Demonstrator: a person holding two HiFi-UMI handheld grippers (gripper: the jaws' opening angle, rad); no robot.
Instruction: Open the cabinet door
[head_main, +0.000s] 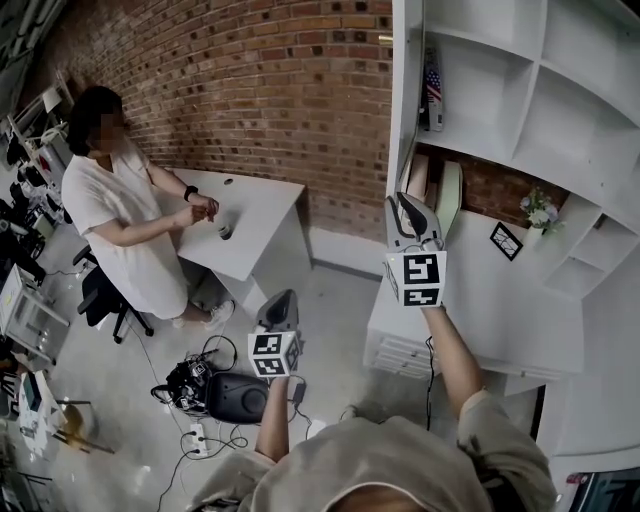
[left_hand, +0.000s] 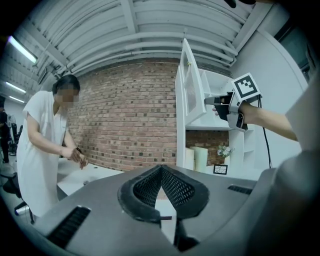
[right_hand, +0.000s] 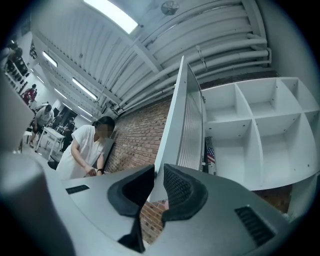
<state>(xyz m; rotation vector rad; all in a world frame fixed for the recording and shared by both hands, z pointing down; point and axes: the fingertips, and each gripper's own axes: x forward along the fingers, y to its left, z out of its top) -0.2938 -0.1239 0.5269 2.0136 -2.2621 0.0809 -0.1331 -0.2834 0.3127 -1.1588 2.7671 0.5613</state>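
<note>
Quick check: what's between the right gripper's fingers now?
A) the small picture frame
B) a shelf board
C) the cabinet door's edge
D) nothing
C: in its own view the right gripper has its fingers pinched on the open cabinet door at its lower edge.

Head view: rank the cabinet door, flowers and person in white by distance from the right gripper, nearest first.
1. cabinet door, between the right gripper's jaws.
2. flowers, on the counter to its right.
3. person in white, far left at the desk.
</note>
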